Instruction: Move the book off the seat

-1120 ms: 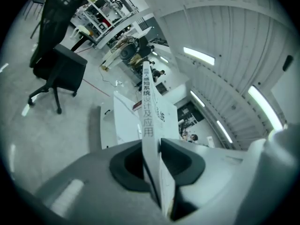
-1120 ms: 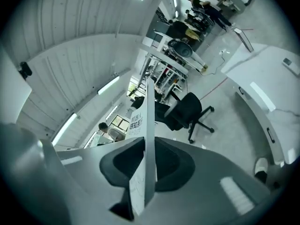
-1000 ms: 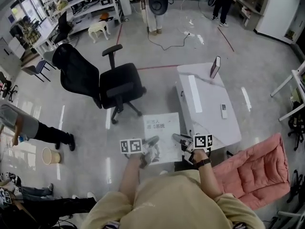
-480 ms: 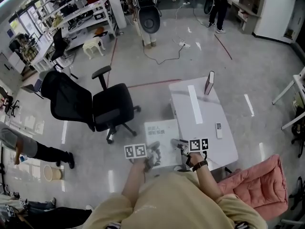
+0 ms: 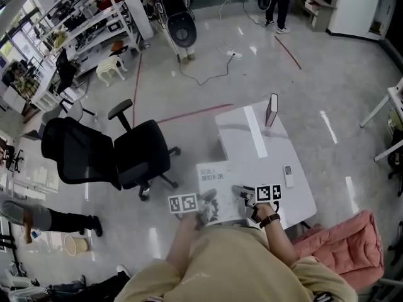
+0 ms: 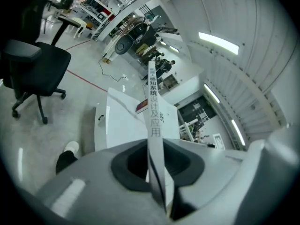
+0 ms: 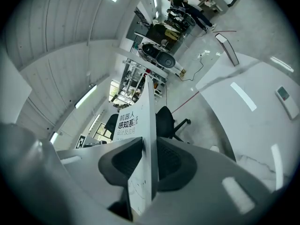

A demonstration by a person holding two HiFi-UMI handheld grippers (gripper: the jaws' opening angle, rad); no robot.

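I hold a thin white book (image 5: 215, 182) with dark print level in front of me, a gripper on each near corner. My left gripper (image 5: 206, 201) is shut on its left edge, the jaws still closing tighter; in the left gripper view the book's spine (image 6: 152, 108) runs up from between the pads. My right gripper (image 5: 243, 194) is shut on the right edge, and the cover (image 7: 136, 125) stands between its pads. The black office chair (image 5: 129, 158) stands to the left with a bare seat. The book hangs by the front left corner of the white table (image 5: 267, 158).
On the table lie a small remote (image 5: 288, 175) and an upright dark-edged panel (image 5: 272, 110) at its far end. A pink padded seat (image 5: 343, 249) is at lower right. Shelves (image 5: 82, 27), a white stool (image 5: 111, 68), floor cables and standing people lie farther back.
The book and both grippers have come closer to the white table's front left corner. The black chair now lies farther left and away from the book.
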